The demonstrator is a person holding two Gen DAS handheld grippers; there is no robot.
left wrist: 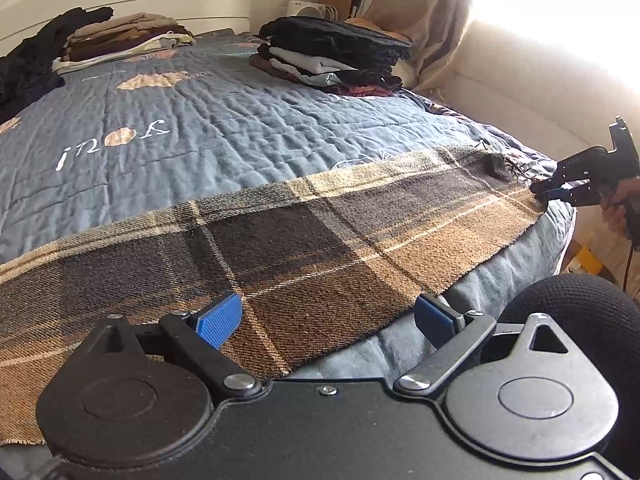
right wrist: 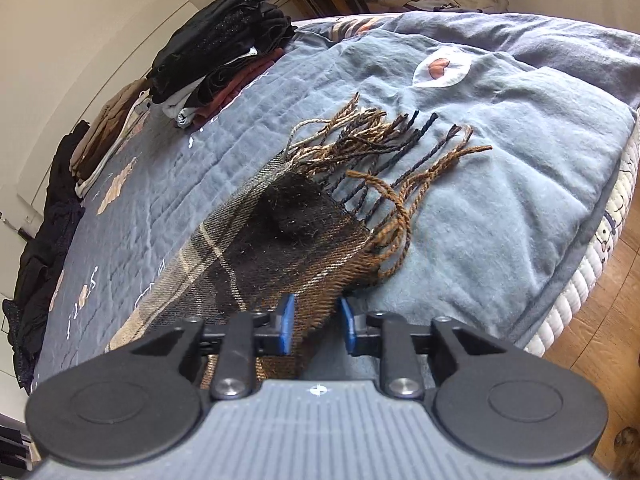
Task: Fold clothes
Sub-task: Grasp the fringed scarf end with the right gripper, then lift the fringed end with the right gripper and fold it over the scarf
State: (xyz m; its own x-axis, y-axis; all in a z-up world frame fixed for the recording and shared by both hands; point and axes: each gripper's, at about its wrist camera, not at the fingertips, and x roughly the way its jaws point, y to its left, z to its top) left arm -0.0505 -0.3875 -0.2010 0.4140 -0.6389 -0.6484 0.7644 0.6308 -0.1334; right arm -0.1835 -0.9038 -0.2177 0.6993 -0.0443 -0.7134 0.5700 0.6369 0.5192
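Plaid drapes the near edge of the bed as we work: a long brown, black and cream woollen scarf [left wrist: 304, 248] lies stretched flat across the blue-grey quilted bedspread [left wrist: 168, 128], its tasselled fringe [right wrist: 384, 160] fanned out over the quilt at the right-hand end. Our left gripper [left wrist: 324, 316] hovers low over the scarf's near edge with its blue pads [left wrist: 219, 316] spread wide, one above the cloth and the other past the hem, neither pressing on it. Our right gripper [right wrist: 316, 326] sits at the fringed end, jaws narrowed to a slim gap with the scarf's corner running between the blue pads [right wrist: 286, 324]; whether they actually pinch the cloth we cannot tell. In the left wrist view that gripper meets the scarf's far right corner, a hand [left wrist: 618, 208] behind it. Toward the far side of the bed rest two stacks of folded clothes, one dark-topped [left wrist: 336, 52], one tan and maroon [left wrist: 128, 36], beside a loose heap of black garments [left wrist: 28, 64].
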